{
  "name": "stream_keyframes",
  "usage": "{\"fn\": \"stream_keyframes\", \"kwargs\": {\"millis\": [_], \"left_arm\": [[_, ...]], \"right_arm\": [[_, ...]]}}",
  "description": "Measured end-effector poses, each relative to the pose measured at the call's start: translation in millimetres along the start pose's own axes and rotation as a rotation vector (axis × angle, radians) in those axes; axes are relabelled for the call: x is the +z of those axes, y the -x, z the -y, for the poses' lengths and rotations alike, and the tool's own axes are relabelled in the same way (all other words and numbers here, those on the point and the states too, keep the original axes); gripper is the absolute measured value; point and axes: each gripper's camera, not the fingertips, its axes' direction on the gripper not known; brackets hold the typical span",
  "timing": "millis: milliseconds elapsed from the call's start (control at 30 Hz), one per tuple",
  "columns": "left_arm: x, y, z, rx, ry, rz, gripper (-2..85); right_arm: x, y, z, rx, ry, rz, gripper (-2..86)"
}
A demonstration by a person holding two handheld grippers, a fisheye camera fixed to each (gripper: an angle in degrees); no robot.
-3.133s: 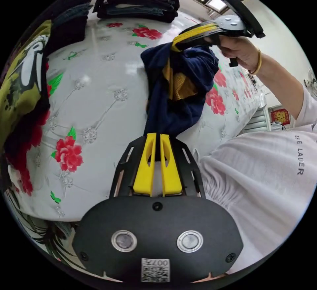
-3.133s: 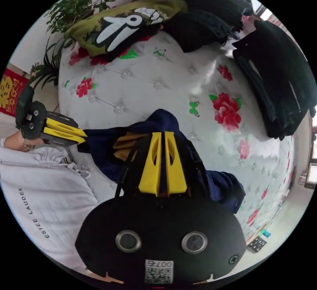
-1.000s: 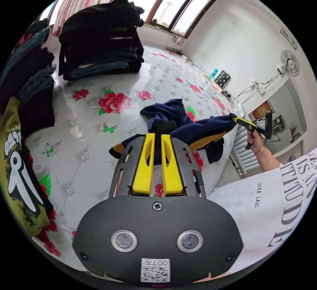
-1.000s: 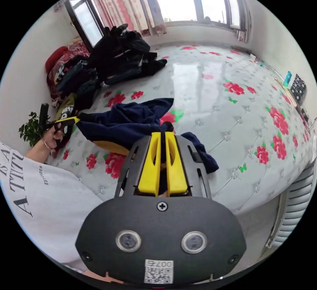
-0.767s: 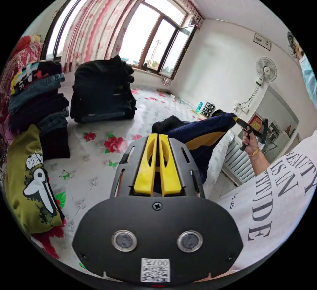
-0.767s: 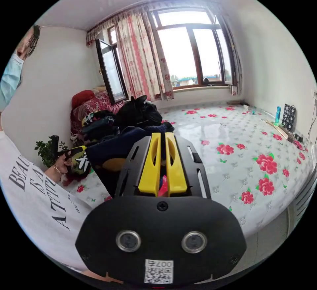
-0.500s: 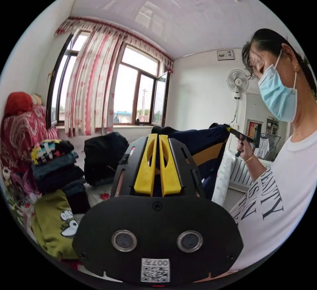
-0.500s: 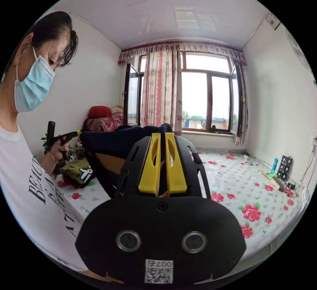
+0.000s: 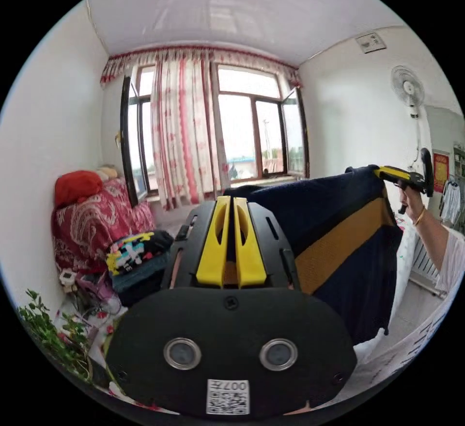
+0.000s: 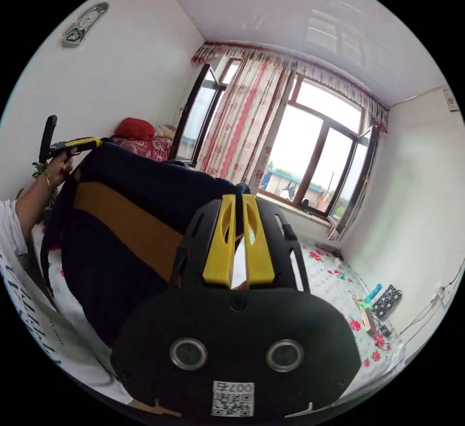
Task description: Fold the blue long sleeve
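The blue long sleeve [image 9: 334, 213], navy with an orange band, hangs spread in the air between my two grippers. My left gripper [image 9: 229, 200] is shut on its upper edge at one end. At the far right of the left gripper view, a hand holds my right gripper [image 9: 382, 170] shut on the other end. In the right gripper view, the garment [image 10: 126, 213] stretches from my right gripper [image 10: 238, 198], shut on it, across to my left gripper [image 10: 94, 141] at the far left.
A stack of folded clothes [image 9: 135, 256] and a red patterned bundle [image 9: 92, 222] lie below the window [image 9: 242, 130]. A plant [image 9: 53, 339] stands at lower left. The flowered bed cover [image 10: 368, 329] runs at lower right, with small items along the wall [image 10: 382, 300].
Both grippers rose from the bed and moved apart, lifting the bunched garment until it hangs spread out. Both cameras tilted up from the bed cover to the window and ceiling.
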Motion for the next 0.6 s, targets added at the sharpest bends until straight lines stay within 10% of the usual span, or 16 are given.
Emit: {"fn": "stream_keyframes", "kwargs": {"millis": [233, 600], "left_arm": [[215, 73, -144, -0.160, 0.660, 0.206, 6.6], [139, 22, -458, -0.465, 1.107, -0.074, 7.7]], "right_arm": [[190, 24, -128, 0.200, 0.510, 0.159, 7.8], [234, 83, -419, 0.466, 1.115, 0.328, 8.3]]}}
